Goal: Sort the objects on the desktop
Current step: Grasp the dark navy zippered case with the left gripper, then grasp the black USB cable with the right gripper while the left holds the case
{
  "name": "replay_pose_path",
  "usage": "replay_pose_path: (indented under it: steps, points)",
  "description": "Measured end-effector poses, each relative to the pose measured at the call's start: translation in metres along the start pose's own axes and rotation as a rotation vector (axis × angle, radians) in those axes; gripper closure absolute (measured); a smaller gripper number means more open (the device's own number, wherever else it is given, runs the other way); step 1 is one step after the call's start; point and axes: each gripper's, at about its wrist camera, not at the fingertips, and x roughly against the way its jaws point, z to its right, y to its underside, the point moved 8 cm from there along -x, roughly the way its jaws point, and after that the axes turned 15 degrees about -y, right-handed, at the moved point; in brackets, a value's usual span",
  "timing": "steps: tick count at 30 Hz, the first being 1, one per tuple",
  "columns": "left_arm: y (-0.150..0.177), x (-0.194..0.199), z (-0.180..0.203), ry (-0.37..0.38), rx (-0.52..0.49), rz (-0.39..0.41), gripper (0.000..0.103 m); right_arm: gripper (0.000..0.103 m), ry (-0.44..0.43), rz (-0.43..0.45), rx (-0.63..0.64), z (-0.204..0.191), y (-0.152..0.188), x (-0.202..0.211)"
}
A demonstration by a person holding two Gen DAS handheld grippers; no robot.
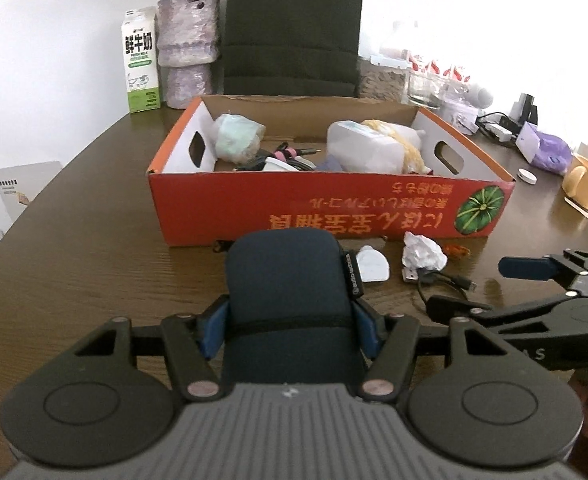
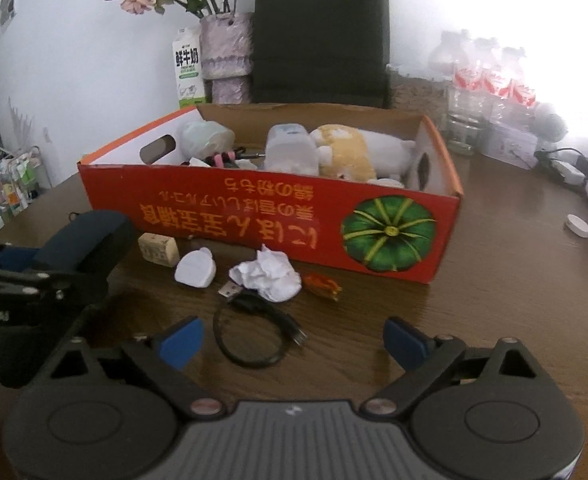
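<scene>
Table (image 2: 494, 280) of dark wood carries everything here. At the left, the left gripper (image 1: 288, 330) has its jaws clamped on a dark blue pouch (image 1: 286, 280), blue pads pressed to both its sides, the pouch held just in front of the orange box (image 2: 254, 216). Right of the pouch, in the right wrist view, a small cork-coloured block (image 2: 159, 249) and a white plug (image 2: 196, 268) lie beside the box's front wall. Next come a crumpled paper ball (image 2: 268, 274), a coiled black cable (image 2: 250, 336) just below it, and an amber wrapper (image 2: 322, 286) near the box's pumpkin picture. The right gripper (image 2: 292, 342) hovers over the cable, jaws wide, nothing between the pads. Inside the box sit a white jug (image 2: 290, 152) and a plush toy (image 2: 350, 152). Far right lies a white disc (image 2: 578, 226).
</scene>
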Motion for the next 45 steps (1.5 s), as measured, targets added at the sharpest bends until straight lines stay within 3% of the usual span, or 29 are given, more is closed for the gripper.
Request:
replay_pose_path:
  steps: [9, 12, 17, 45]
  points:
    - [0.001, -0.009, -0.007, 0.007, 0.014, -0.010, 0.039, 0.020, -0.002, -0.015, 0.021, -0.009, -0.003, -0.014]
    - [0.002, -0.009, -0.008, 0.009, 0.018, -0.012, 0.039, 0.030, -0.007, -0.010, 0.031, -0.012, -0.003, -0.013]
    - [0.004, -0.009, -0.009, 0.017, 0.019, -0.010, 0.039, 0.061, -0.023, -0.007, 0.047, -0.018, -0.004, -0.008]
    - [0.003, 0.006, -0.022, 0.036, 0.049, 0.029, 0.040, 0.074, -0.033, 0.010, 0.057, -0.032, 0.002, 0.014]
